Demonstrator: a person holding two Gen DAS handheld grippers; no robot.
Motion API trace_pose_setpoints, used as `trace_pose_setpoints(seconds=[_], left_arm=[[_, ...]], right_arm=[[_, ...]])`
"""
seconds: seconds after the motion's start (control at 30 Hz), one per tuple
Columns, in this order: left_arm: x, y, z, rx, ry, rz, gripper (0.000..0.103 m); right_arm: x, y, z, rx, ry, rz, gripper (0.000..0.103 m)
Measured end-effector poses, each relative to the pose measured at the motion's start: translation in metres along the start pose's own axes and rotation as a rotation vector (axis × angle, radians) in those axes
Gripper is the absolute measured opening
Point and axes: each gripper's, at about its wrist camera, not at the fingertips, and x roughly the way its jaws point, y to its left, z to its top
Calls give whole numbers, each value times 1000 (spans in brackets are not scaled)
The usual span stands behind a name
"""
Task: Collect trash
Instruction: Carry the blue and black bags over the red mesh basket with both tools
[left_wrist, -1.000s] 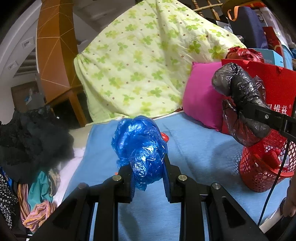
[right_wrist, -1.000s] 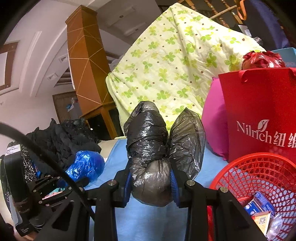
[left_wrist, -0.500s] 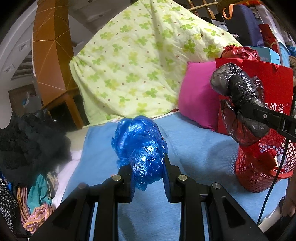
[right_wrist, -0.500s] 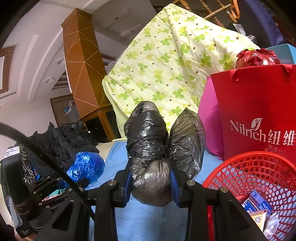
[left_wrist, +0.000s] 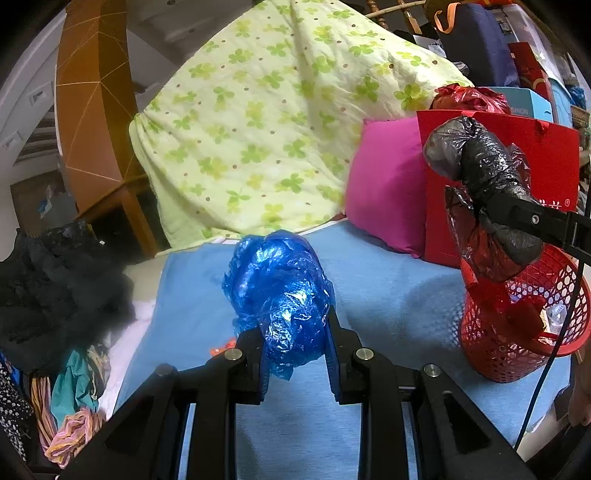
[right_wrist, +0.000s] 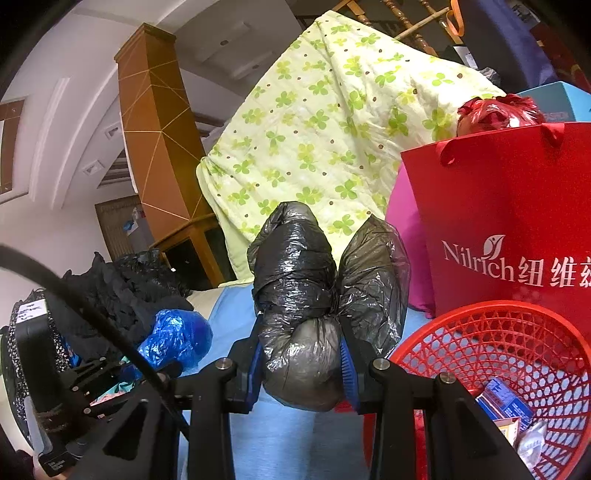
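Observation:
My left gripper (left_wrist: 295, 350) is shut on a crumpled blue plastic bag (left_wrist: 280, 291), held above the light blue bed sheet (left_wrist: 388, 295). My right gripper (right_wrist: 301, 369) is shut on a knotted black plastic bag (right_wrist: 303, 288). In the left wrist view that black bag (left_wrist: 487, 192) hangs just above the rim of a red mesh basket (left_wrist: 517, 332) at the right. The basket (right_wrist: 498, 354) holds small packets and wrappers. The blue bag (right_wrist: 173, 339) shows at the lower left of the right wrist view.
A red paper bag (right_wrist: 517, 206) stands behind the basket, beside a pink pillow (left_wrist: 384, 188) and a green-flowered quilt (left_wrist: 266, 122). Dark clothes (left_wrist: 55, 280) and colourful fabrics pile at the bed's left edge. A small orange scrap (left_wrist: 221, 347) lies on the sheet.
The view has shifted slightly, with the basket and red bag sliding a little leftward in frame. Both grippers keep their grip on the bags.

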Motion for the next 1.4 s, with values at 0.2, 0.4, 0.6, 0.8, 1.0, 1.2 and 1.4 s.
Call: trace_pose_setpoints(seconds=[0.2, 0.4, 0.6, 0.8, 1.0, 1.2, 1.4], left_arm=[[-2, -7, 1, 6, -1, -5, 27], [-2, -11, 1, 10, 1, -16, 27], [-1, -16, 1, 15, 5, -23, 27], [-1, -22, 1, 20, 6, -31, 27], [-2, -27, 1, 24, 6, -42, 27], [-4, -31, 3, 28, 2, -54, 27], [-6, -37, 6, 35, -8, -64, 27]], right_arm=[[-5, -6, 1, 9, -9, -13, 38], [-8, -12, 3, 18, -14, -22, 38], [-12, -18, 3, 24, -21, -36, 38], [-15, -25, 5, 32, -26, -46, 38], [-18, -30, 5, 39, -31, -58, 38], [-22, -35, 6, 55, -44, -72, 38], [-27, -40, 6, 64, -53, -84, 38]])
